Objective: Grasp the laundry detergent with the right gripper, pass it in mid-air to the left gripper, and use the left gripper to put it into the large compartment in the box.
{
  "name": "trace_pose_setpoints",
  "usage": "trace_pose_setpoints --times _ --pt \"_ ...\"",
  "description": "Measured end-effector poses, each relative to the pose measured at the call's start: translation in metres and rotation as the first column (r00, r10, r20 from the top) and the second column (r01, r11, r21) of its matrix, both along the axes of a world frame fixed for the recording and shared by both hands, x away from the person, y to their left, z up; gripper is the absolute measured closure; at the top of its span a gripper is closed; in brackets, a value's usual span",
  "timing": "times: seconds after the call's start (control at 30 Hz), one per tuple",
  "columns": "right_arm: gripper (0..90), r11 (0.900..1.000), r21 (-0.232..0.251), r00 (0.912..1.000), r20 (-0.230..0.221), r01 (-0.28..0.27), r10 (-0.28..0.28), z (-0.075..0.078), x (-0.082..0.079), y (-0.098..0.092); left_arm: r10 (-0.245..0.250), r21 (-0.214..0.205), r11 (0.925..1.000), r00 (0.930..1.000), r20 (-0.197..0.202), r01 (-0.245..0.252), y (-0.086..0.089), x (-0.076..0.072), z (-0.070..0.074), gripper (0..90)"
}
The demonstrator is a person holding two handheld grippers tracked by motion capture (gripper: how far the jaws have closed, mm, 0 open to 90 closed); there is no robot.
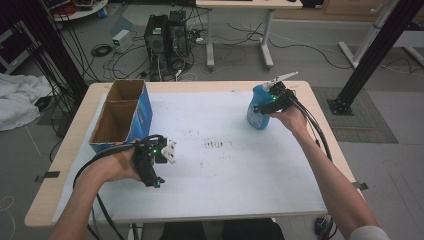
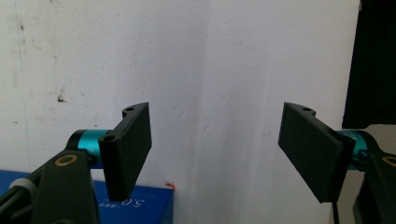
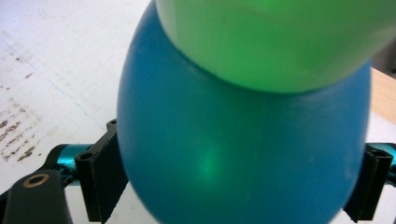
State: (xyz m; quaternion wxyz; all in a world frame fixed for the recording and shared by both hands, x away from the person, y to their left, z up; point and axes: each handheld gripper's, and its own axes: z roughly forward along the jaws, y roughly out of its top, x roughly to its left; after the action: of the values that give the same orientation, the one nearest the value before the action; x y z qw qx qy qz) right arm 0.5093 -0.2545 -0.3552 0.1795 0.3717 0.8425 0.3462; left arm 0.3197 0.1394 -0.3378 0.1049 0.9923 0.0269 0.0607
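A blue bottle [image 1: 256, 115] with a white nozzle stands upright at the table's far right. My right gripper [image 1: 272, 103] is shut on its body, held by a hand reaching in from the right. In the right gripper view the bottle [image 3: 233, 140], blue with a green part above, sits between the two jaws of the gripper [image 3: 238, 179], each pressed on one side. Near the front left, my left gripper [image 1: 154, 167] hovers over the white table cover. Its jaws stand wide apart in the left gripper view, and the gripper [image 2: 217, 149] holds nothing.
An open cardboard box [image 1: 122, 112] with a blue side stands at the left of the table [image 1: 225, 165], just beyond the left gripper; its blue side [image 2: 140, 207] shows low in the left gripper view. Dark smudges [image 1: 215, 145] mark the cover's middle. Computer towers and cables lie on the floor behind.
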Motion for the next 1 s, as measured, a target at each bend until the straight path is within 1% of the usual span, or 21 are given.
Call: trace_pose_setpoints --times 0.23,0.27,0.37,0.43,0.5,0.6,0.7,0.77,1.0 --pt "11.8 0.9999 0.006 0.9999 0.01 0.01 -0.01 -0.002 0.0003 0.0004 0.002 -0.002 1.0 1.0 -0.003 -0.002 0.0001 0.0003 0.0006 25.8" --pt "16.3 0.9998 0.018 0.9997 0.02 0.01 -0.011 -0.0012 -0.0003 -0.0004 0.001 0.0 1.0 1.0 -0.004 -0.001 0.0001 0.0004 0.0007 25.8" --pt "16.3 0.9996 0.023 0.9992 0.037 0.018 -0.019 -0.0004 -0.0007 -0.0013 -0.001 -0.001 1.0 1.0 -0.002 0.001 0.0002 0.0006 0.0005 25.8" --pt "17.6 0.9993 0.033 0.9994 0.031 0.017 -0.018 -0.0001 -0.0005 -0.002 0.004 -0.007 1.0 1.0 0.001 -0.004 0.0004 0.0006 0.0 25.8" --pt "22.3 0.9994 0.034 0.9992 0.039 0.01 -0.012 0.0001 -0.0011 -0.0021 0.002 -0.006 1.0 1.0 0.002 -0.002 0.0003 0.001 0.0 25.8" --pt "22.3 0.9992 0.04 0.9992 0.038 0.01 -0.011 -0.0006 -0.0011 -0.0012 0.004 -0.005 1.0 1.0 0.0 -0.004 -0.0001 0.0011 -0.0003 25.8" --pt "22.7 0.9994 0.034 0.9993 0.035 0.01 -0.011 -0.0025 -0.0002 -0.0009 0.003 -0.005 1.0 1.0 0.001 -0.003 -0.0001 0.001 -0.0004 25.8" --pt "24.3 0.9992 0.038 0.9995 0.029 0.009 -0.01 -0.0037 0.0 -0.0012 0.003 -0.006 1.0 1.0 0.0 -0.003 0.0002 0.0008 -0.0006 25.8" --pt "26.0 0.9992 0.039 0.9994 0.032 0.011 -0.012 -0.0065 -0.0003 -0.0007 0.008 -0.006 1.0 1.0 -0.005 -0.008 0.0009 -0.0001 -0.0022 25.8"
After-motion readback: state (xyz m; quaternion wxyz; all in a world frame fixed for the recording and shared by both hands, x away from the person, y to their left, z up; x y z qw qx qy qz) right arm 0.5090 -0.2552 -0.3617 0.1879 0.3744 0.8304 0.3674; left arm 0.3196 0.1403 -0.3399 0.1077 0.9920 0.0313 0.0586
